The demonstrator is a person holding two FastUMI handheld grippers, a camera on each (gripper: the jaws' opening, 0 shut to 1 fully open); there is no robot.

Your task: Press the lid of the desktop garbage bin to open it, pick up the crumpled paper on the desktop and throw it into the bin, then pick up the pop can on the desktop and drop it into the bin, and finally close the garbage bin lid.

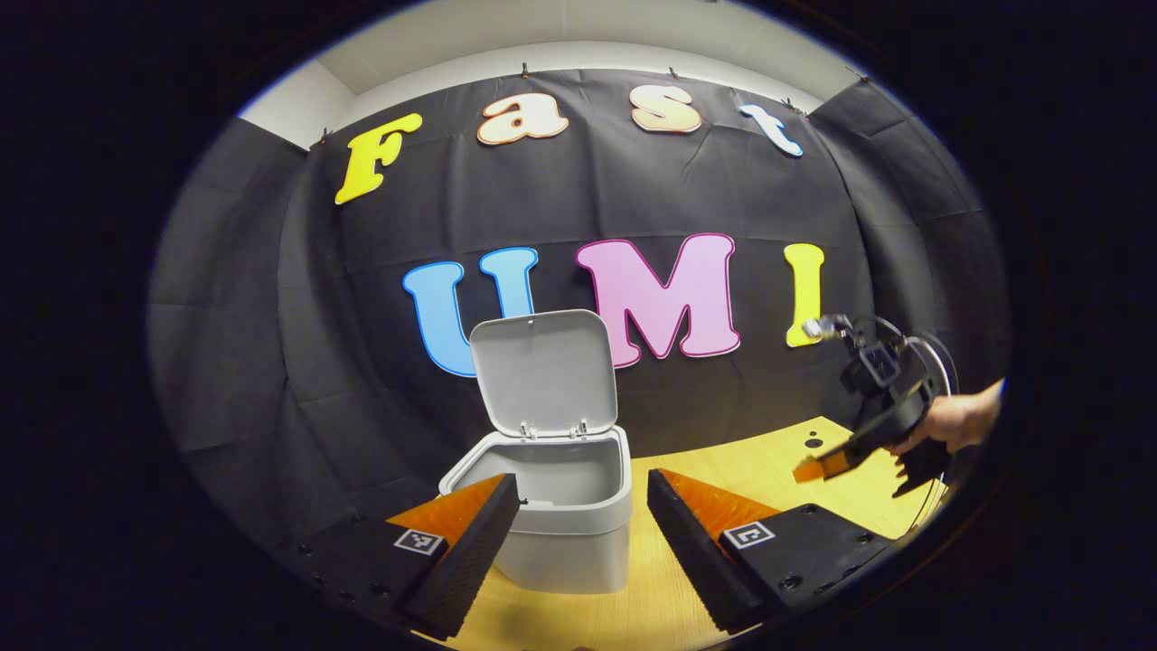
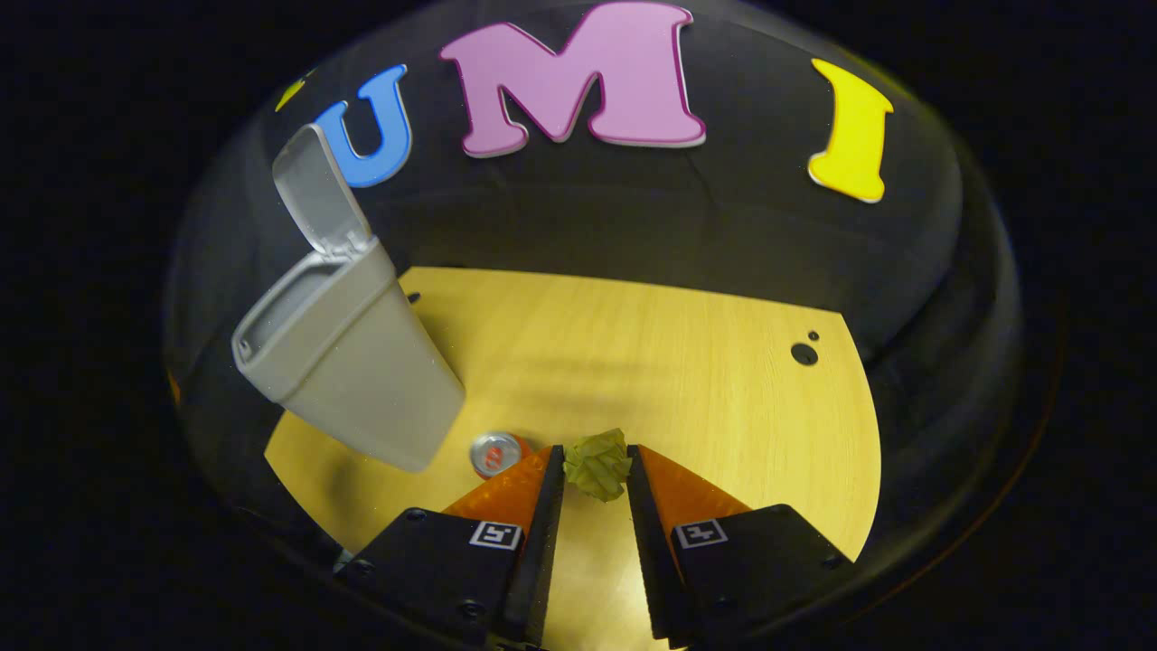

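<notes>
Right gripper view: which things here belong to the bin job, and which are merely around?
Job:
- bin, lid already up
- paper, held between the right gripper fingers
- can, standing on the table beside the bin
- left gripper, open in front of the bin

Merely around:
- table
- two dark spots on the table's far right

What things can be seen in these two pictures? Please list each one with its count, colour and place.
garbage bin: one, grey, on the table, lid standing open
crumpled paper: one, yellow-green, held between the right gripper's jaws, above the table
pop can: one, silver top, on the table beside the bin
table: one, light wood
left gripper: one, jaws open, in front of the bin
right gripper: one, shut on the paper
hand: one, holding the right gripper
</notes>
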